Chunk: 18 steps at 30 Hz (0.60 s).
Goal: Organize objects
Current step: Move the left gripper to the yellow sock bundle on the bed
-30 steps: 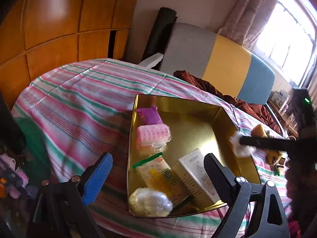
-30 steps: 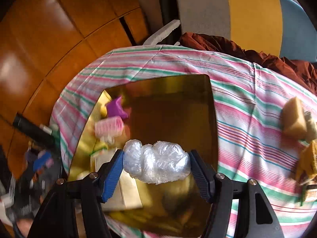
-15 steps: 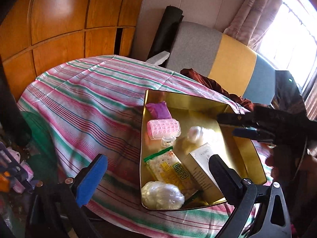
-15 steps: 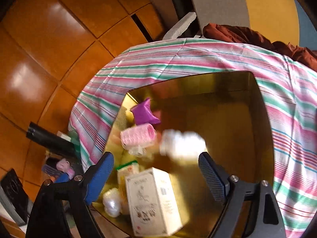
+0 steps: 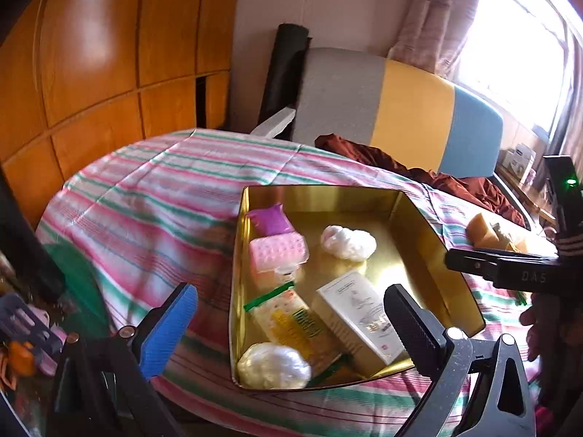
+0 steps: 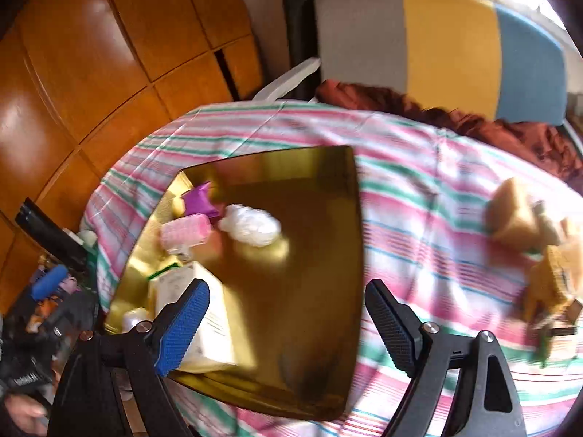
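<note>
1. The gold tray sits on a table covered with a striped cloth.
2. In the tray, a crinkled clear plastic bundle lies loose on the floor, just beside a pink hair roller and a purple packet.
3. A white carton lies near the front; its print is too small to read.
4. A green-topped yellow packet lies beside it, its lettering illegible.
5. The left gripper has its jaws spread wide, empty.
6. The right gripper is parted, nothing between its pads.
7. Its body in the left view shows "DAS".
8. Tan items lie on the cloth, outside the tray.
</note>
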### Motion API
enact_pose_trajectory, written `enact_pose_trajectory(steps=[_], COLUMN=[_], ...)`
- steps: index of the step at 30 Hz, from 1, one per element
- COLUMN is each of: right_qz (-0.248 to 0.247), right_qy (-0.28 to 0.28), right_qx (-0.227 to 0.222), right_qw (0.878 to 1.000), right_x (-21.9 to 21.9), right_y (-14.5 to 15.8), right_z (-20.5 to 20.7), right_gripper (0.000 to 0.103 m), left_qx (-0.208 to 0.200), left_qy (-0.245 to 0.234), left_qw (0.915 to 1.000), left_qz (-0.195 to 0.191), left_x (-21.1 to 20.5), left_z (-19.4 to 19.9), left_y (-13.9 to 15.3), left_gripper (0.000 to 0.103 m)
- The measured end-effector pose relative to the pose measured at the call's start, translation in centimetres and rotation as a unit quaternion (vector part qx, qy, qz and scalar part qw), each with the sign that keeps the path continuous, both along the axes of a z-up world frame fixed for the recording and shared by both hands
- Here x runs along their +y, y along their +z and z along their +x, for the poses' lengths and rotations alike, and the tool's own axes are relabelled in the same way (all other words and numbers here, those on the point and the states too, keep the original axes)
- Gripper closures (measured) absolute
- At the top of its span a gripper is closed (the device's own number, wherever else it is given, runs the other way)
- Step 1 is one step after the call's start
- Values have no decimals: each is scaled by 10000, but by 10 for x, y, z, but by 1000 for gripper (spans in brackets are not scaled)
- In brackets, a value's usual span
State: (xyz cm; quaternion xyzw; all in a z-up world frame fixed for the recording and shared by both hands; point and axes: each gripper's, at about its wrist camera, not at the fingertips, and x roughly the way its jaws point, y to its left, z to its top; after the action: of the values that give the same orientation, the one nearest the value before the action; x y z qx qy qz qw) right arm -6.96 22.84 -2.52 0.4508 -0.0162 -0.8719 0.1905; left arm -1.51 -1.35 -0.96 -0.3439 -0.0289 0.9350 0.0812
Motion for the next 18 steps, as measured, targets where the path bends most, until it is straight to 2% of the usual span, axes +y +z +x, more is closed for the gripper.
enact_pose_trajectory(steps=[9,18], right_qz=[398,587], right_qy=[-704,-1800], right_qx=[149,75], right_qw=[9966,9819], right_x=[79,190], right_y=[1,1], right_z=[12,15], right_gripper=[14,14], left_qx=[105,155], left_qy=[-468,-1223], left_qw=[9987,9921], left_qz=[-178,-219], left_x=[39,91], left_z=[3,8], left_y=[12,16], left_gripper=[0,0])
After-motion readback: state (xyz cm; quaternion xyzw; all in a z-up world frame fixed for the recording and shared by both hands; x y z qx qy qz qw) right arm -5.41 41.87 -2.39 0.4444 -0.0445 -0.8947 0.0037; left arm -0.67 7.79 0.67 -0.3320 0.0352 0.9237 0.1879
